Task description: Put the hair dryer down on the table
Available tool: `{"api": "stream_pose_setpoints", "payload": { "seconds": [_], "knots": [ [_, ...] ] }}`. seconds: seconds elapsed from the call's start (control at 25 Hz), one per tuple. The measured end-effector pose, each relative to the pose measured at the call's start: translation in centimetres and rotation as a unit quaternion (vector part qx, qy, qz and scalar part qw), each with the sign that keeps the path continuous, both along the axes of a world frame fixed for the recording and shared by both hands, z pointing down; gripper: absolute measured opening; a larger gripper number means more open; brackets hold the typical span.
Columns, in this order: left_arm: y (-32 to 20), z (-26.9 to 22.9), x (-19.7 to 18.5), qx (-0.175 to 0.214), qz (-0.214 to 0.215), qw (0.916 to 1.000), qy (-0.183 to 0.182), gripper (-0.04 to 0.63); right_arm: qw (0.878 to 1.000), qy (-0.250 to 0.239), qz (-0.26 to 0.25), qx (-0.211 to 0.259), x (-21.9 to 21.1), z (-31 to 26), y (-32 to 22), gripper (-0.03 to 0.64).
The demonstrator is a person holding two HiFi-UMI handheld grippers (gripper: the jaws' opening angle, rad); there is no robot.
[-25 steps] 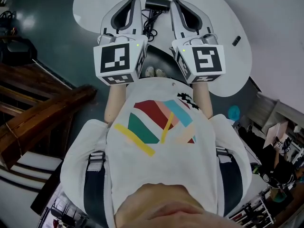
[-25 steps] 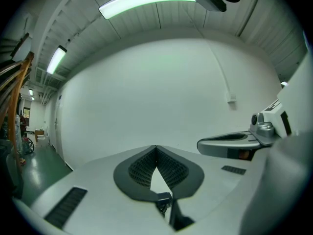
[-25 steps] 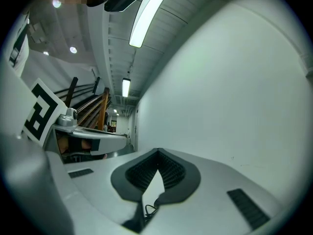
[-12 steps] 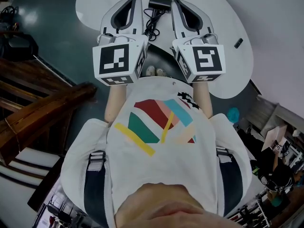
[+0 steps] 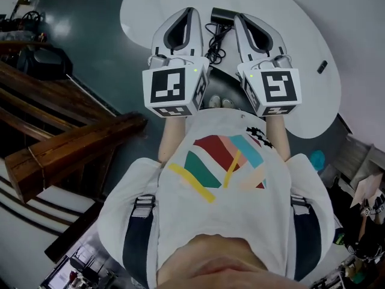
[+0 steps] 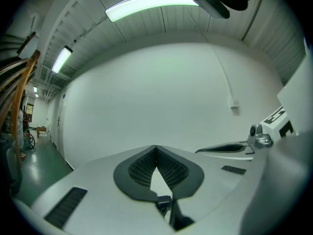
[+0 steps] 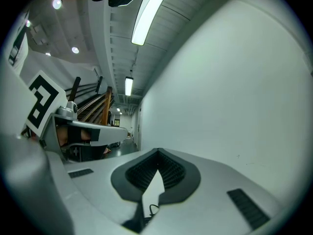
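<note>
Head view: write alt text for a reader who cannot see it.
From above, a person in a white shirt holds the left gripper and right gripper, both shut and empty, side by side over a white table. A black hair dryer with its cord lies on the table between their tips.

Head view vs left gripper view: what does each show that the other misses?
Head view only: hair dryer and its cord on the white table, wooden beams, the person's shirt. Left gripper view only: the ceiling with its light strips. Both: left tongs shut, right tongs alongside.
</note>
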State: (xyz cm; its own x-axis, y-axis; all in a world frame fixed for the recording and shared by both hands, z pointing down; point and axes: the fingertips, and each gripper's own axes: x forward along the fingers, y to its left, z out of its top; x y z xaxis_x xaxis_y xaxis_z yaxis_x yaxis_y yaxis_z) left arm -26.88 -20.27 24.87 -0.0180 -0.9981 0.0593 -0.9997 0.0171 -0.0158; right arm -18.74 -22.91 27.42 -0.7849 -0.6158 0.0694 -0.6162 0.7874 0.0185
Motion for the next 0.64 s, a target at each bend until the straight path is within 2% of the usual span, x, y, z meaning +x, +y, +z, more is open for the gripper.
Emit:
{"api": "stream_pose_setpoints", "payload": {
  "seconds": [0.12,0.64],
  "knots": [
    [0.01,-0.13,0.85,0.005,0.005,0.9997,0.024,0.015,1.000,0.019,-0.002,-0.004,0.54,0.01,0.05,0.011],
    [0.42,-0.97,0.49,0.007,-0.008,0.9999,0.014,0.015,1.000,0.012,-0.009,-0.011,0.72,0.10,0.08,0.011]
  ]
}}
